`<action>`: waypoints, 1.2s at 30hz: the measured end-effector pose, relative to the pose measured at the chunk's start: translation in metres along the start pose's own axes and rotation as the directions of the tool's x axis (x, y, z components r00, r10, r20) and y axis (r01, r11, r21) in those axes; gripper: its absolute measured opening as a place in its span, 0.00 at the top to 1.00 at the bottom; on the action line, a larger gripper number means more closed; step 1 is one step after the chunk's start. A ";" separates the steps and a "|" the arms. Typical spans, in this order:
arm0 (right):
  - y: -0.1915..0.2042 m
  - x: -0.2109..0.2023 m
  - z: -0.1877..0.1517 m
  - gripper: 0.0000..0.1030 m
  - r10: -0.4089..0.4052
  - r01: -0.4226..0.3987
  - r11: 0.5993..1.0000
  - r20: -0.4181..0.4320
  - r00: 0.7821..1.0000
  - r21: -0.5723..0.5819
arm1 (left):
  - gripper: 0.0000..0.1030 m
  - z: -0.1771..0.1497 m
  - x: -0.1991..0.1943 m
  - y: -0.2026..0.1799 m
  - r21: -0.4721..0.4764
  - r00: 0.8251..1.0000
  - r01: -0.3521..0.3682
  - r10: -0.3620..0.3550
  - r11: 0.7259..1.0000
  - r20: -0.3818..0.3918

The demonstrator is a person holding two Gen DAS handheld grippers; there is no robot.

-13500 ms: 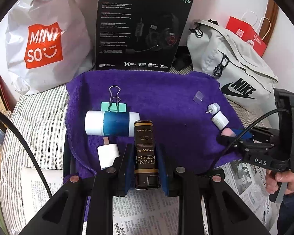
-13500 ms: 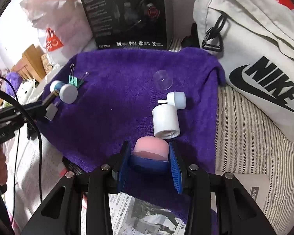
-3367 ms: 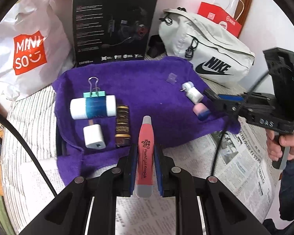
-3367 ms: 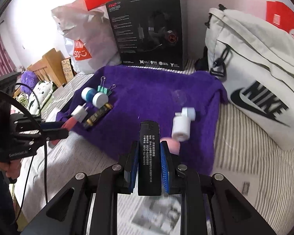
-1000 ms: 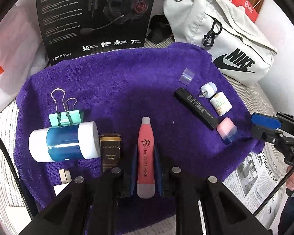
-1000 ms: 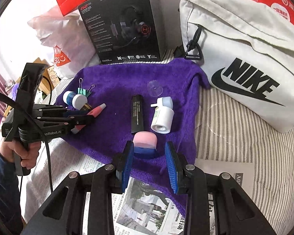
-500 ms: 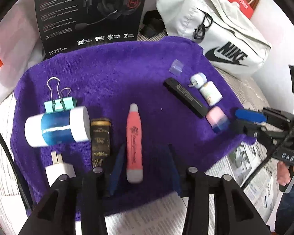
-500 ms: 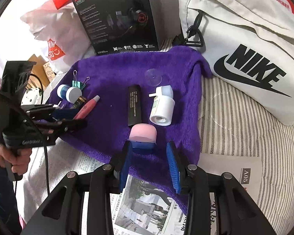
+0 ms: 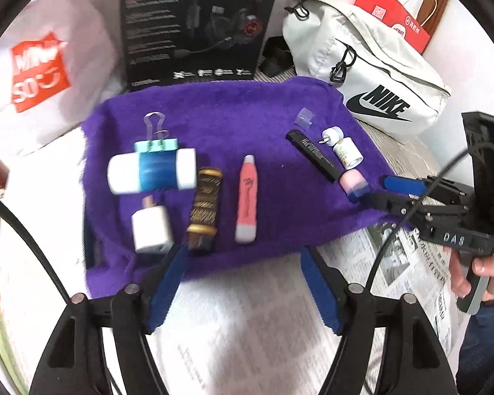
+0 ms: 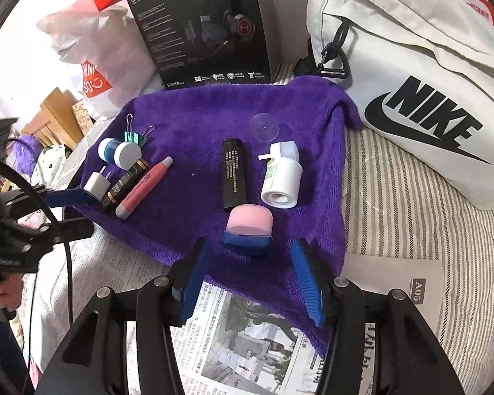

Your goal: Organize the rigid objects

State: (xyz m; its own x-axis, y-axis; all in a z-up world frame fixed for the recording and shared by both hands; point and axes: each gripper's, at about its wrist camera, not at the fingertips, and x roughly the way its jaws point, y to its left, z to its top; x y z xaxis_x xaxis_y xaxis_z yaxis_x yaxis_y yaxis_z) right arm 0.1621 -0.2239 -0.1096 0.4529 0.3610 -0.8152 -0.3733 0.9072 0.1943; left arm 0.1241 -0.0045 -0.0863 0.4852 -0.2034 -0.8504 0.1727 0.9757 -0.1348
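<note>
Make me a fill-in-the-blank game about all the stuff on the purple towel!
1. The purple towel has a black box behind it with a picture of a ______ on it.
2. The pink pen lies between the brown-and-gold tube and the long ______ stick.
3. Both tongs, left and right, are ______ and hold nothing.
4. The white bag says ______ in big black letters.

Missing words: headset; black; open; NIKE
</note>
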 end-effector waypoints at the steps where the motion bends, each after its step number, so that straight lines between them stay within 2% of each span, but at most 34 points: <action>1: 0.001 -0.002 0.000 0.39 0.002 -0.002 1.000 0.001 1.000 0.005 | 0.27 -0.005 -0.005 0.001 -0.008 1.000 -0.016 0.016 1.000 0.012; 3: 0.005 -0.009 -0.002 0.30 0.002 -0.002 1.000 0.003 1.000 0.008 | 0.27 -0.014 -0.016 0.004 -0.031 0.999 -0.032 0.033 0.999 0.031; 5: 0.012 -0.019 -0.006 0.16 -0.027 0.027 1.000 0.013 1.000 -0.001 | 0.27 -0.020 -0.024 0.005 -0.058 0.998 -0.048 0.051 0.997 0.042; 8: 0.020 -0.034 -0.013 0.09 -0.069 0.069 0.998 0.035 0.997 -0.011 | 0.21 -0.031 -0.042 0.005 -0.089 0.992 -0.096 0.103 0.991 0.078; 11: 0.023 -0.048 -0.022 0.00 -0.100 0.099 0.995 0.042 0.994 0.012 | 0.09 -0.042 -0.062 0.003 -0.119 0.984 -0.118 0.132 0.986 0.116; 13: 0.026 -0.058 -0.028 0.00 -0.112 0.111 0.993 0.048 0.993 0.025 | 0.04 -0.048 -0.077 -0.001 -0.130 0.977 -0.132 0.151 0.983 0.148; 20: 0.038 -0.095 -0.051 0.00 -0.130 0.127 0.991 0.075 0.989 0.042 | 0.02 -0.064 -0.112 -0.024 -0.127 0.952 -0.208 0.231 0.970 0.201; 26: 0.045 -0.120 -0.065 0.00 -0.231 0.224 0.972 0.097 0.968 0.074 | 0.02 -0.075 -0.124 -0.035 -0.155 0.943 -0.218 0.249 0.964 0.219; 30: 0.046 -0.127 -0.075 0.00 -0.236 0.229 0.970 0.089 0.968 0.083 | 0.02 -0.080 -0.129 -0.042 -0.175 0.945 -0.199 0.236 0.964 0.227; 36: 0.043 -0.133 -0.082 0.00 -0.251 0.241 0.965 0.085 0.964 0.105 | 0.02 -0.083 -0.129 -0.053 -0.156 0.938 -0.234 0.265 0.960 0.224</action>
State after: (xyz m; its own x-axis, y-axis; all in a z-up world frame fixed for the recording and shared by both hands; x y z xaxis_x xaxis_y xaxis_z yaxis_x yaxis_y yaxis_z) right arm 0.0194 -0.2510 -0.0379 0.5993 0.1392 -0.7883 -0.1657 0.9850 0.0480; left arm -0.0186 -0.0230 -0.0120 0.6930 0.0494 -0.7193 -0.0812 0.9966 -0.0098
